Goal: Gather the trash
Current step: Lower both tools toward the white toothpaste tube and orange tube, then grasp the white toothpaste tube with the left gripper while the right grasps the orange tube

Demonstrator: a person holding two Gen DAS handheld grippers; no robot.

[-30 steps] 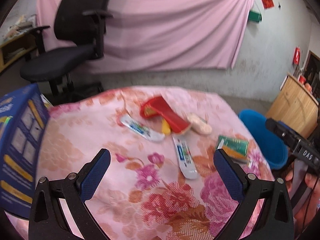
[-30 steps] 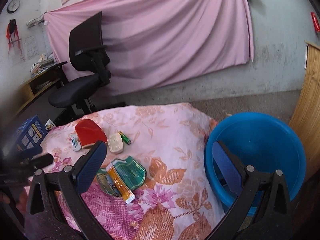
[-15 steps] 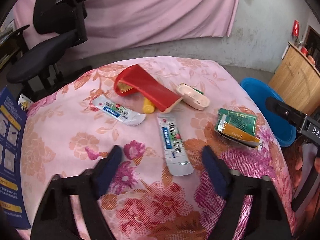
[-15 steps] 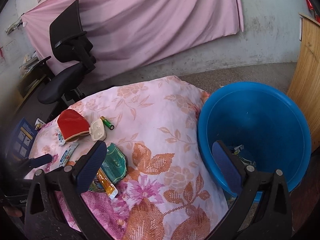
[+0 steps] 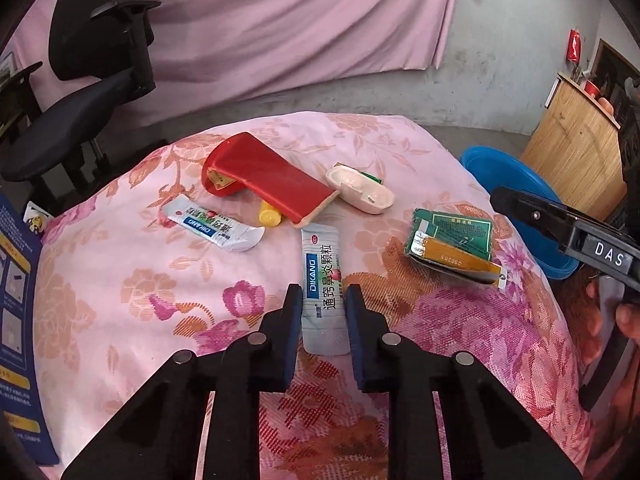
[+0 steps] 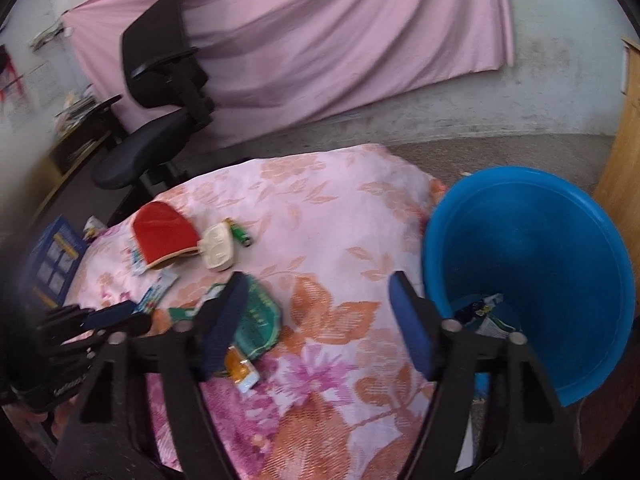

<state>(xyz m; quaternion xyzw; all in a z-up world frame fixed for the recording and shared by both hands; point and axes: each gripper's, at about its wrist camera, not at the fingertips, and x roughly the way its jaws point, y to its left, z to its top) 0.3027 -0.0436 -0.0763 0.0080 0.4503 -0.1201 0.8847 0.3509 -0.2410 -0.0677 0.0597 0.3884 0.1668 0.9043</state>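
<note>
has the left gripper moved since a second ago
Yes. The left gripper has come forward and down over the floral cloth, and its fingers have narrowed from wide open to either side of the white sachet, which lies where it was.

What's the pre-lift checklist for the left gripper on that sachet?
1. Left gripper straddles the white sachet: ok.
2. Fingers clamped on it: cannot tell; narrow gaps show.
3. Second sachet lies apart from the grip: ok.
4. Blue basin open beside the table: ok.
5. Right gripper open, holding nothing: ok.
6. Tablecloth not pinched between the pads: cannot tell.
</note>
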